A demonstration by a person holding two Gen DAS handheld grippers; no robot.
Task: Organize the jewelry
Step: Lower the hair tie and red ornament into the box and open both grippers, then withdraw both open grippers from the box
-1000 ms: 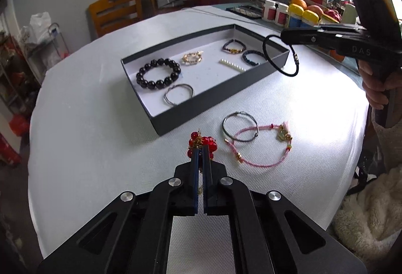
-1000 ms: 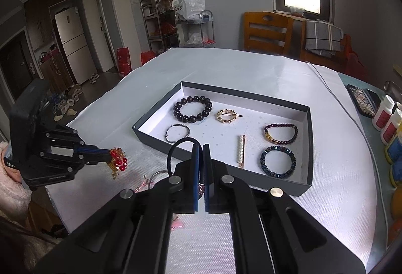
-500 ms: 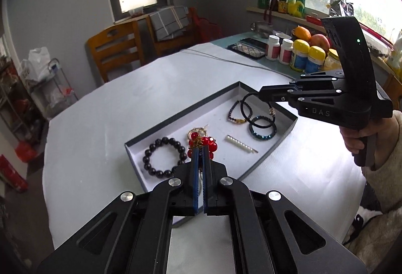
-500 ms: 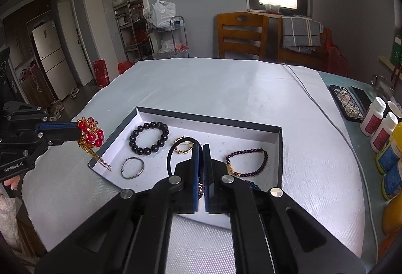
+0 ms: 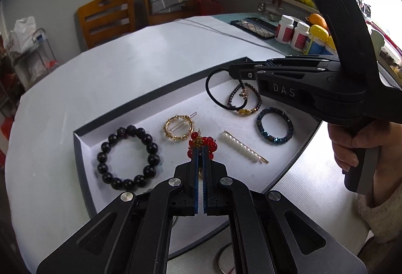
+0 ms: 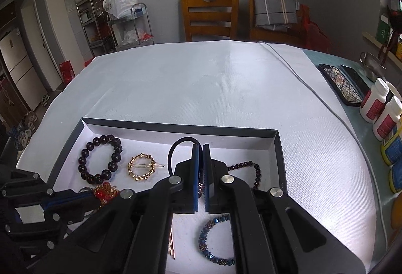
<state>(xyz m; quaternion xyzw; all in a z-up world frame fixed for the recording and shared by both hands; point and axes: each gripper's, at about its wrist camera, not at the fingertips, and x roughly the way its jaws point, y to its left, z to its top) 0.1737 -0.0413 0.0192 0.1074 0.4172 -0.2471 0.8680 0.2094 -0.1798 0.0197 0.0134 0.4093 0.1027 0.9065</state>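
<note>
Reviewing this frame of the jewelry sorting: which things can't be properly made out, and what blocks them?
- Silver ring bracelet: left wrist view, cut off by the bottom edge and the left tool.
- Pearl hair clip: right wrist view, mostly behind the right tool.
- Red bead bracelet: right wrist view, partly hidden by tool bodies; whether it touches the tray floor is unclear.
- Bottle labels: too small to read.

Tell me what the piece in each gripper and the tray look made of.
Left gripper: red bead cluster, glossy glass or plastic, with gold-toned chain. Right gripper: black hair tie, matte elastic cord, probably. Tray: likely cardboard, dark matte walls, white floor.
</note>
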